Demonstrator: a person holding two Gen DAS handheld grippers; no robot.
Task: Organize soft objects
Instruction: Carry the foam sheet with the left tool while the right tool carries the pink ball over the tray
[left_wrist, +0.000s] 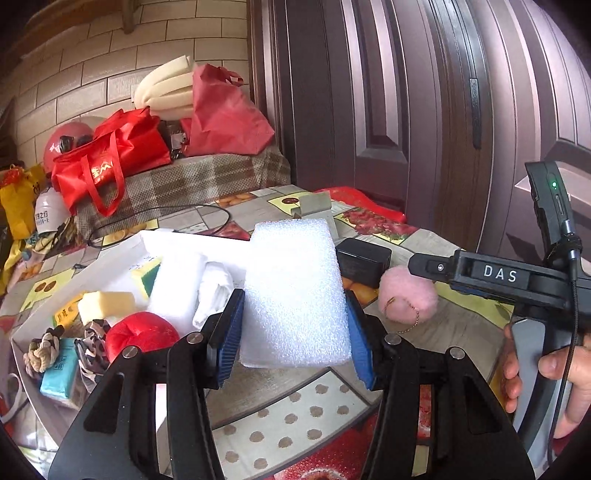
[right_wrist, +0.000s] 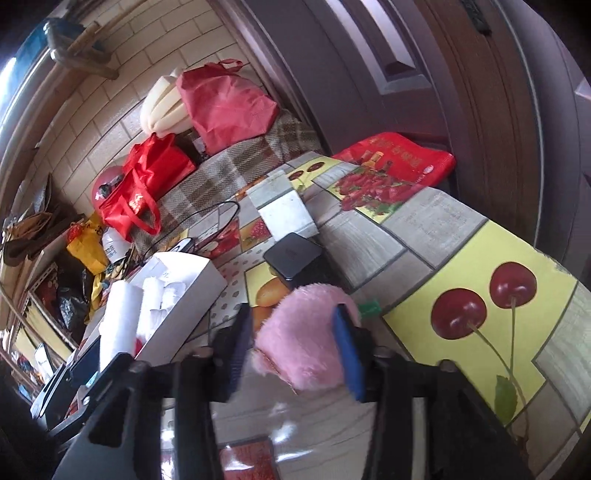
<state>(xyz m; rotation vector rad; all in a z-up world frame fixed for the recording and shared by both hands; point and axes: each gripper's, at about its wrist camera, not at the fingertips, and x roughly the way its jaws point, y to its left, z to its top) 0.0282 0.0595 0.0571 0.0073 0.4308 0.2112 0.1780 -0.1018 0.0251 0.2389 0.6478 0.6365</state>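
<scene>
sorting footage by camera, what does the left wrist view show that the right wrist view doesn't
Only the left wrist view: the left gripper clamping the white foam block, and the red plush ball.
Only the right wrist view: the right gripper around the pink fluffy pompom, and the cherry print on the tablecloth.
Both: that pompom, the black box, and the white cardboard box.

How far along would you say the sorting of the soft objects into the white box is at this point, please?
Already in the white cardboard box: a red plush ball, a yellow sponge, white cloth and scrunchies. In hand: the left gripper clamps a white foam block near the box; the right gripper brackets a pink fluffy pompom lying on the fruit-print tablecloth. Left: boxing both.
</scene>
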